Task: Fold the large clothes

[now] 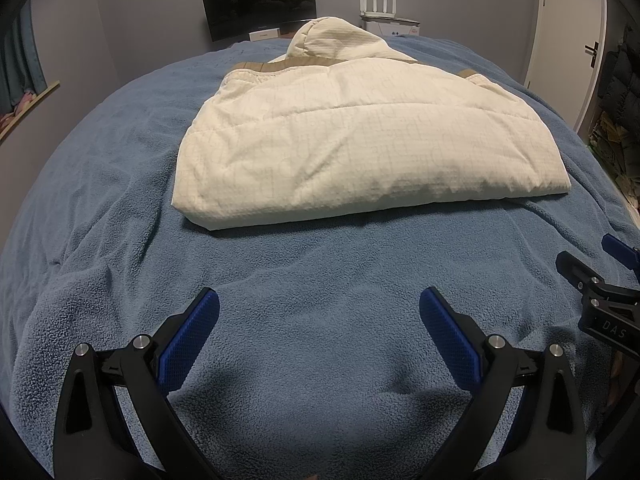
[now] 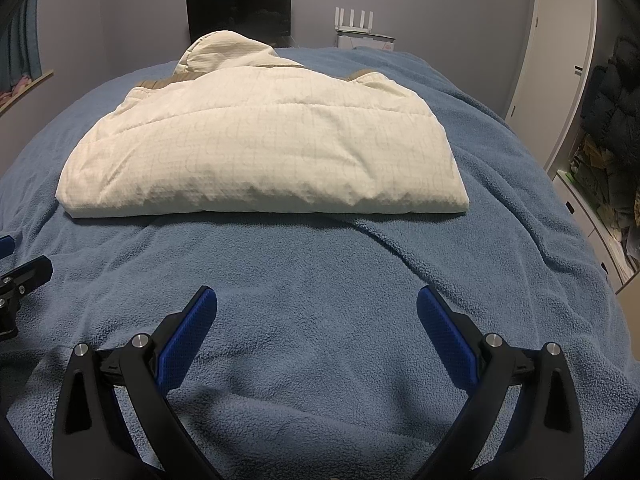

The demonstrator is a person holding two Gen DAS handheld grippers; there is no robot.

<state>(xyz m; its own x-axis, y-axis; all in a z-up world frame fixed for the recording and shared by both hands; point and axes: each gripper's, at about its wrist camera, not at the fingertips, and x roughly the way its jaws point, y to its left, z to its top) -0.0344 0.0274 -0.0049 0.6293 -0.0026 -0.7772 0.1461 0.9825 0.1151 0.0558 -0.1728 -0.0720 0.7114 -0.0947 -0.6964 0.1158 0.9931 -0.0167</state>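
**Over the near edge of the bed, both grippers spread and empty**

Over the near edge of the blue fleece blanket point(image 1: 312, 320), the left gripper point(image 1: 319, 300) and the right gripper point(image 2: 317, 299) are held side by side, fingers released and nothing grasped. Toward the middle of the bed, well apart from both, a cream quilted jacket point(image 2: 260, 160) is laid folded, its hood point(image 1: 332, 38) turned to the far edge. Beyond it, a dark monitor point(image 1: 258, 6) is seen against the wall.
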